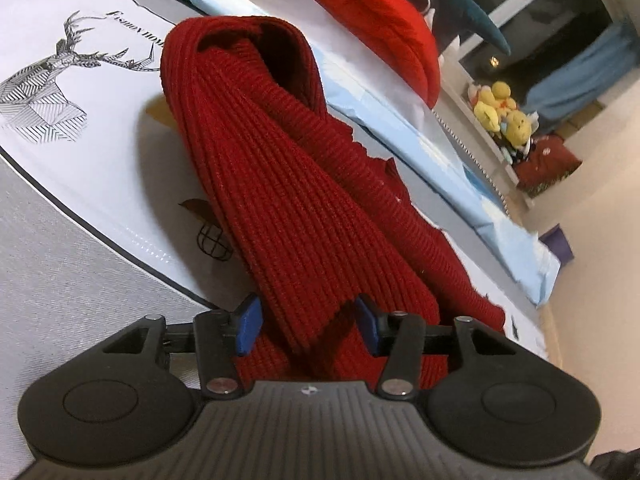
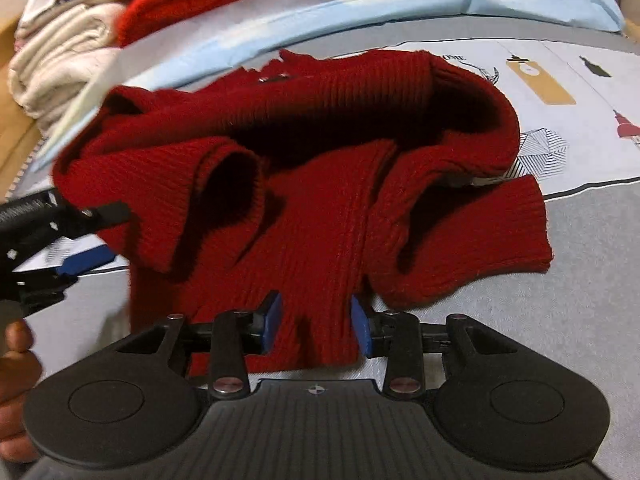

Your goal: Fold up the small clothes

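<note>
Two grippers, one garment. On my left wrist feed, the left gripper (image 1: 308,326) has its blue pads (image 1: 249,326) set either side of a bunched fold of the dark red ribbed sweater (image 1: 288,184); the knit fills the gap between them and I read it as clamped. The sweater rises away from the fingers in a thick doubled band, lifted off the surface, with a rolled opening at its far end. Under it and to the gripper's left lies a white printed cloth (image 1: 100,148) with a line-drawn stag (image 1: 56,84). Beyond the sweater runs a pale blue sheet (image 1: 452,160), and past that a brighter red garment (image 1: 384,12). Far right of the fingers, yellow plush toys (image 1: 500,112) sit on a ledge.

On my right wrist feed, the right gripper (image 2: 316,326) pinches the sweater's (image 2: 320,208) near hem between its pads (image 2: 272,320). The body spreads ahead of the fingers, one cuffed sleeve (image 2: 472,232) lying just right on the grey surface (image 2: 560,320). The left gripper (image 2: 60,220) enters at far left, touching the sweater's edge. Cream folded fabric (image 2: 60,52) sits far ahead-left.
</note>
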Tool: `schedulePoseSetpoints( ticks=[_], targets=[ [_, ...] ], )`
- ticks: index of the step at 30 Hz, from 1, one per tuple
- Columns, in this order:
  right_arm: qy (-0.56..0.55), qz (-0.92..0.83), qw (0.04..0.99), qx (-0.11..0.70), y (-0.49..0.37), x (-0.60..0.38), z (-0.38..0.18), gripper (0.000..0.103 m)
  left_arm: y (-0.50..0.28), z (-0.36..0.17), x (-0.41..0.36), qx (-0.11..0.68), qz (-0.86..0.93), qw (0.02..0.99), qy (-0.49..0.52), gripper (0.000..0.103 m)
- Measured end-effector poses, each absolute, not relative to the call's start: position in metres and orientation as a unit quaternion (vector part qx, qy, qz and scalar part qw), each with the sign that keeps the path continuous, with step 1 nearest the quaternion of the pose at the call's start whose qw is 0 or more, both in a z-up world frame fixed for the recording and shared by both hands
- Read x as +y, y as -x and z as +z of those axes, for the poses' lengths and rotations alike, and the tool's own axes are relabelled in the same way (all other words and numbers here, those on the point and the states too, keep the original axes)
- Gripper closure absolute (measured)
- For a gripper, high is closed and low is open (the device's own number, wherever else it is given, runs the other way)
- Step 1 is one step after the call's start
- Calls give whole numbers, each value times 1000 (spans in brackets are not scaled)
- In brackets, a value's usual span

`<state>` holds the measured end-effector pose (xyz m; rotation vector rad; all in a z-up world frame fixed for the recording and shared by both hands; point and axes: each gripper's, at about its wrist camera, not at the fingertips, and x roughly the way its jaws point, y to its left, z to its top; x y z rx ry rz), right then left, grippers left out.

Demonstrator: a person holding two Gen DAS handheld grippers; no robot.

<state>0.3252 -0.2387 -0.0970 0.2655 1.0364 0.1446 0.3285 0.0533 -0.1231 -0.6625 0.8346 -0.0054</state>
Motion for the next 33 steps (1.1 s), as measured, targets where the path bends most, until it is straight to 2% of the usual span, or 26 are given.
schedulePoseSetpoints(
  ticks=[1,2,6,14,17,19,22,24,28,30,31,32,33],
  targets=[
    [-125,61,857,495,-326,-239,-101,90,-328,-121,54,392,-2,865,313,86],
    [-129,58,858,495,-327,-241,-102,94,-327,-117,55,385,-6,869,311,95],
    [-150,57,873,461,-320,-253,-84,96,-309,-82,64,362,-31,890,276,96],
    [-208,67,901,375,-263,-332,7,98,-225,2,120,372,-70,910,173,98],
    [-217,58,903,365,-220,-365,22,98,-182,1,150,411,-60,898,142,98],
    [-220,44,898,379,-194,-385,16,98,-163,-23,169,464,-42,873,145,98],
    [-217,33,848,482,-177,-403,-26,98,-153,-70,179,554,-34,819,147,97],
    [-207,-7,813,544,-176,-410,-54,97,-152,-72,170,560,-33,821,104,96],
    [-183,-24,836,516,-189,-409,-51,94,-157,-76,157,573,-45,812,102,74],
    [-193,-18,829,524,-195,-405,-56,81,-162,-79,153,577,-37,811,90,70],
    [-195,-19,823,533,-199,-403,-61,68,-164,-81,151,581,-31,809,83,67],
    [-188,-22,818,543,-200,-400,-67,62,-163,-85,148,584,-25,808,78,64],
    [-174,-25,813,555,-203,-395,-73,61,-163,-91,149,586,-16,807,70,64]
  ],
)
